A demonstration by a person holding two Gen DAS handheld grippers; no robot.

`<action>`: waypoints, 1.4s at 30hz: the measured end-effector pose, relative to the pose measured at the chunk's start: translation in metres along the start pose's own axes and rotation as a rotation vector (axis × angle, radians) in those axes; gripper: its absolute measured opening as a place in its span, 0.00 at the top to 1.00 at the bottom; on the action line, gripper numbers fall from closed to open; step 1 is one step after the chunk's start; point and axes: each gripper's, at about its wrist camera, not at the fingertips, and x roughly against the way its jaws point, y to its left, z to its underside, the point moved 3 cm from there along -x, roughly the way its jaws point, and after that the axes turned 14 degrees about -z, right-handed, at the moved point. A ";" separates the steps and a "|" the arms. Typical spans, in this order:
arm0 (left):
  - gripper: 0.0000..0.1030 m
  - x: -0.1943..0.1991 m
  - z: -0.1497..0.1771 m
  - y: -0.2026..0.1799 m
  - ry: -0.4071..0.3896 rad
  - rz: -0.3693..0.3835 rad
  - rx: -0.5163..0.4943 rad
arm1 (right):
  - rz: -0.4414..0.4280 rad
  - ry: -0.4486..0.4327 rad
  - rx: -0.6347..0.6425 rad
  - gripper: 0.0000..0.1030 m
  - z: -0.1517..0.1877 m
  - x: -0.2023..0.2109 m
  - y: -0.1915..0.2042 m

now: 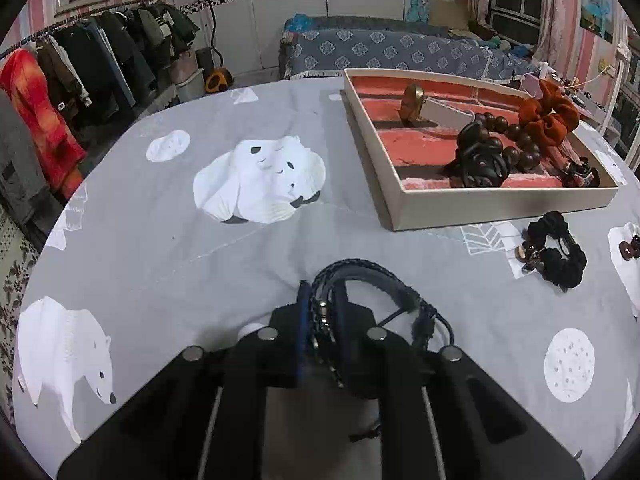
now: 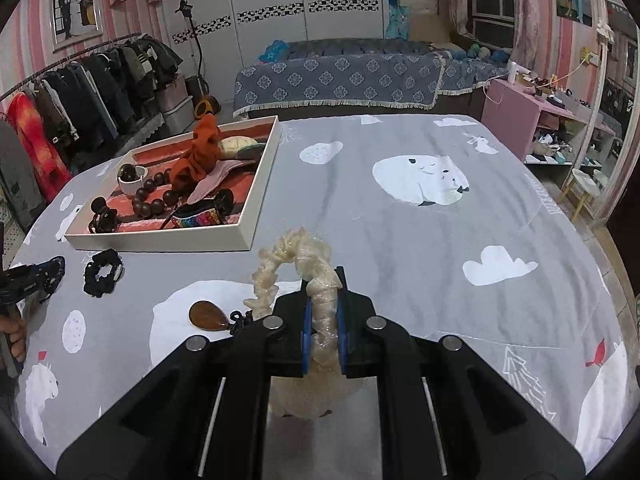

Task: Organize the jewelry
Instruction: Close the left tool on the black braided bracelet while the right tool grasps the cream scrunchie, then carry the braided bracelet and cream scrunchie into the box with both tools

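Observation:
My left gripper (image 1: 320, 312) is shut on a dark blue braided bracelet (image 1: 372, 280) and holds it above the cloth, in front of the white tray (image 1: 384, 184). My right gripper (image 2: 322, 312) is shut on a cream sheer scrunchie (image 2: 292, 256), right of the tray (image 2: 256, 200). The tray holds an orange scrunchie (image 1: 550, 114), brown wooden beads (image 1: 516, 140), a dark claw clip (image 1: 482, 160) and a gold piece (image 1: 412, 100). A black scrunchie (image 1: 560, 256) lies on the cloth before the tray; it also shows in the right wrist view (image 2: 103, 272).
A brown teardrop pendant (image 2: 208, 315) on a dark cord lies left of my right gripper. Dark brown beads (image 1: 630, 247) lie at the far right. The grey bear-print cloth (image 1: 200, 240) covers the table. A clothes rack (image 1: 80, 64) stands left, a bed (image 2: 340, 76) behind.

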 end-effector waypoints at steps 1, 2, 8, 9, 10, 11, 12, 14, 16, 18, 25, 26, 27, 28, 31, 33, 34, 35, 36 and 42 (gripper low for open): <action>0.89 0.003 0.000 0.002 -0.007 0.003 0.011 | -0.003 0.001 0.000 0.89 0.000 0.000 0.001; 0.89 0.007 -0.001 0.002 -0.015 0.005 0.018 | -0.005 -0.002 0.001 0.89 -0.001 0.000 0.002; 0.89 0.062 -0.025 0.005 -0.147 0.015 0.033 | -0.013 -0.047 0.027 0.89 -0.013 0.018 0.009; 0.89 0.073 -0.031 0.004 -0.171 0.023 0.031 | -0.015 -0.056 0.032 0.89 -0.016 0.022 0.011; 0.89 0.080 -0.037 0.002 -0.189 0.027 0.030 | -0.015 -0.065 0.037 0.89 -0.020 0.025 0.013; 0.88 0.087 -0.041 0.001 -0.204 0.029 0.030 | -0.014 -0.078 0.041 0.89 -0.025 0.027 0.014; 0.88 0.095 -0.046 -0.001 -0.221 0.035 0.028 | -0.017 -0.086 0.044 0.89 -0.029 0.029 0.015; 0.88 0.106 -0.054 -0.004 -0.249 0.038 0.031 | -0.022 -0.107 0.053 0.89 -0.037 0.034 0.020; 0.88 0.111 -0.061 -0.005 -0.262 0.046 0.036 | -0.033 -0.126 0.067 0.89 -0.045 0.038 0.028; 0.88 0.116 -0.070 -0.007 -0.278 0.051 0.046 | -0.040 -0.139 0.083 0.89 -0.053 0.040 0.035; 0.88 0.128 -0.101 -0.018 -0.333 0.067 0.096 | -0.070 -0.192 0.112 0.89 -0.082 0.038 0.057; 0.88 0.130 -0.107 -0.021 -0.343 0.070 0.102 | -0.073 -0.196 0.112 0.89 -0.087 0.034 0.060; 0.88 0.130 -0.111 -0.024 -0.348 0.072 0.104 | -0.078 -0.198 0.113 0.89 -0.090 0.031 0.062; 0.88 0.130 -0.116 -0.028 -0.354 0.075 0.104 | -0.084 -0.200 0.114 0.89 -0.095 0.026 0.066; 0.88 0.127 -0.130 -0.039 -0.375 0.049 0.095 | -0.096 -0.201 0.118 0.89 -0.104 0.014 0.076; 0.88 0.119 -0.137 -0.046 -0.371 0.049 0.098 | -0.103 -0.204 0.123 0.89 -0.111 0.004 0.083; 0.88 0.115 -0.138 -0.048 -0.363 0.062 0.104 | -0.107 -0.204 0.124 0.89 -0.114 -0.001 0.086; 0.88 0.111 -0.141 -0.051 -0.360 0.068 0.109 | -0.109 -0.208 0.128 0.89 -0.117 -0.006 0.089; 0.88 0.107 -0.142 -0.053 -0.359 0.072 0.117 | -0.109 -0.211 0.130 0.89 -0.120 -0.012 0.092; 0.88 0.078 -0.147 -0.068 -0.326 0.104 0.132 | -0.135 -0.190 0.096 0.89 -0.128 -0.056 0.097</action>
